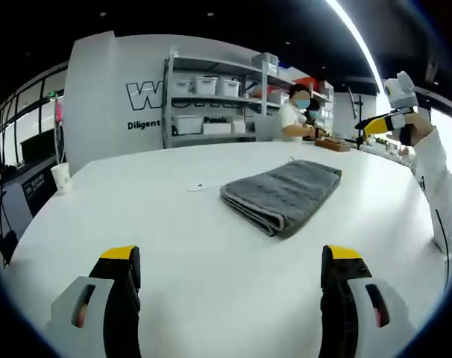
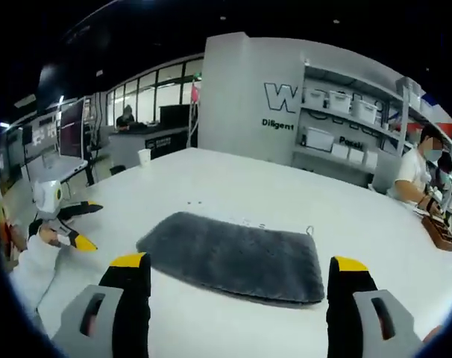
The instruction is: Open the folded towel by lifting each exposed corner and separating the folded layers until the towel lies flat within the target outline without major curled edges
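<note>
A grey towel point(image 1: 286, 194) lies folded in layers on the white table point(image 1: 174, 231), its stacked folded edge facing the left gripper view. The right gripper view shows the same towel point(image 2: 233, 253) as a flat dark rectangle with a small loop at its far right corner. My left gripper point(image 1: 232, 257) stands open short of the towel, nothing between its yellow-tipped jaws. My right gripper point(image 2: 239, 262) is also open, hovering at the towel's near edge. Each gripper appears in the other's view: the right gripper point(image 1: 386, 119) held high at the far right, the left gripper point(image 2: 88, 226) low at the left.
A paper cup point(image 1: 60, 177) stands near the table's left edge. A small white tag point(image 1: 200, 185) lies just left of the towel. Shelves with white bins point(image 1: 211, 104) line the back wall. A person point(image 2: 416, 171) works beside a wooden box point(image 2: 438, 231) at the far side.
</note>
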A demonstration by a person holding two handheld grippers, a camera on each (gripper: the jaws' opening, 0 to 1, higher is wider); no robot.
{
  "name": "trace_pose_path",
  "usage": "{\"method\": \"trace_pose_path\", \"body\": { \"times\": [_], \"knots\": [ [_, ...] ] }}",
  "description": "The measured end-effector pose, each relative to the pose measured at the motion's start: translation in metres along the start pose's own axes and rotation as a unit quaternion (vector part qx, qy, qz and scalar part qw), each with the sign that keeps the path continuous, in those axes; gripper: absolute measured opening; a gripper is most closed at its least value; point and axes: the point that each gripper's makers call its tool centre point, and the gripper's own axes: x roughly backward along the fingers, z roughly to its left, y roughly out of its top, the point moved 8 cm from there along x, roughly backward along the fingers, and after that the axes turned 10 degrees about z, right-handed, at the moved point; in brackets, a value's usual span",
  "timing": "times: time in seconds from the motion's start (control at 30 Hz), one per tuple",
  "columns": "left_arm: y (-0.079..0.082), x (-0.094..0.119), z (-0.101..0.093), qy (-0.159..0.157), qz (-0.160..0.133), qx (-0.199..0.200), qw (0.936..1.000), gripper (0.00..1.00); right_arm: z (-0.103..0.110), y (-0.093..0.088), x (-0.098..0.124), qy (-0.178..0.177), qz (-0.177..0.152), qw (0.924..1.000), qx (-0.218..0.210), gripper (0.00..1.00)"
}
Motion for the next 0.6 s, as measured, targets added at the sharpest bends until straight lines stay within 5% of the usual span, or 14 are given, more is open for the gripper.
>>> {"method": "trace_pose_path", "body": {
  "times": [0.23, 0.6],
  "knots": [
    [-0.001, 0.001, -0.001, 0.001, 0.001, 0.000, 1.0000, 1.00, 0.005, -0.005, -0.013, 0.018, 0.044, 0.9986, 0.023, 1.00],
    [0.001, 0.002, 0.000, 0.001, -0.002, 0.000, 1.0000, 1.00, 0.033, 0.004, -0.032, 0.030, 0.010, 0.9962, 0.082, 1.00]
  ]
}}
